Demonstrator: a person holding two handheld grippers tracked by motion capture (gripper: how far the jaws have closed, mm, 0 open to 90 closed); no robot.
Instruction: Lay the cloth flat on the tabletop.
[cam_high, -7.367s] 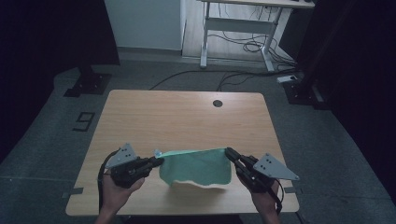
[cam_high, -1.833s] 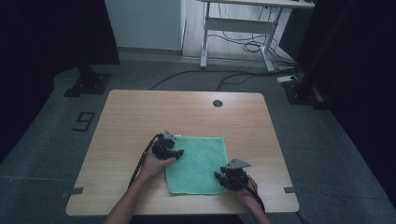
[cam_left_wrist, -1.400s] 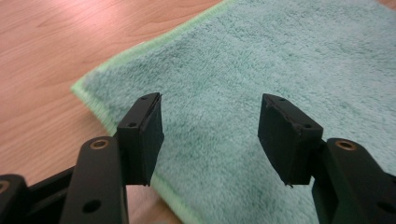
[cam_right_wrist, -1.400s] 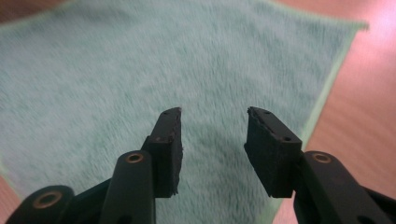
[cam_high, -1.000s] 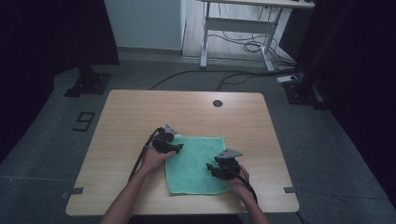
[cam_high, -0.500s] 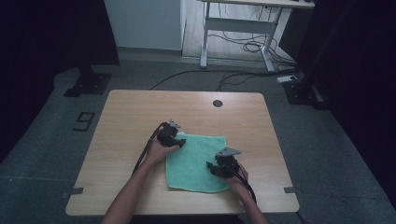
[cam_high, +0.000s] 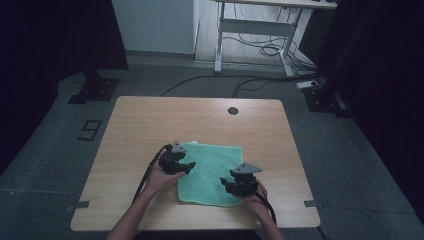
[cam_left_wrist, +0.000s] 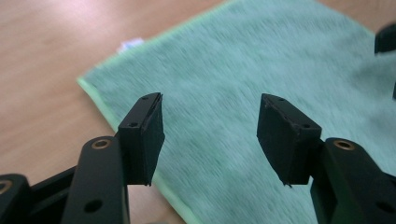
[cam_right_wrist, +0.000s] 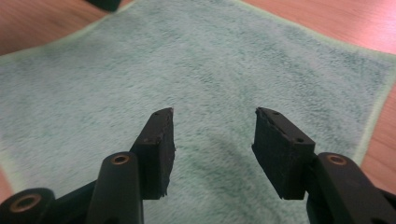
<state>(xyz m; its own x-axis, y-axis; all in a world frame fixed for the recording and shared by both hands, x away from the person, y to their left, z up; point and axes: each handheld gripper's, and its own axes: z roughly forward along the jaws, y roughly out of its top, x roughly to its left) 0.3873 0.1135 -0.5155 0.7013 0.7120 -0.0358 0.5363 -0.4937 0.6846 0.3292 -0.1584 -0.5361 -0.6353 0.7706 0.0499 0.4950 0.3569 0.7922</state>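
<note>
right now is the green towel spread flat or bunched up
Spread flat: the green towel lies smooth on the table, no bunching visible.

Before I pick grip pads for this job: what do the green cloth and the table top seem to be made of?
The green cloth looks like microfibre or terry: a short fuzzy matt pile and a paler stitched hem along its edge. The table top looks like light wood-grain laminate or veneer, smooth with a faint sheen and fine straight grain lines; which of the two I cannot tell.

We hold our left gripper (cam_high: 191, 167) and right gripper (cam_high: 223, 183) low, jaws spread wide apart, pointing toward each other.
</note>
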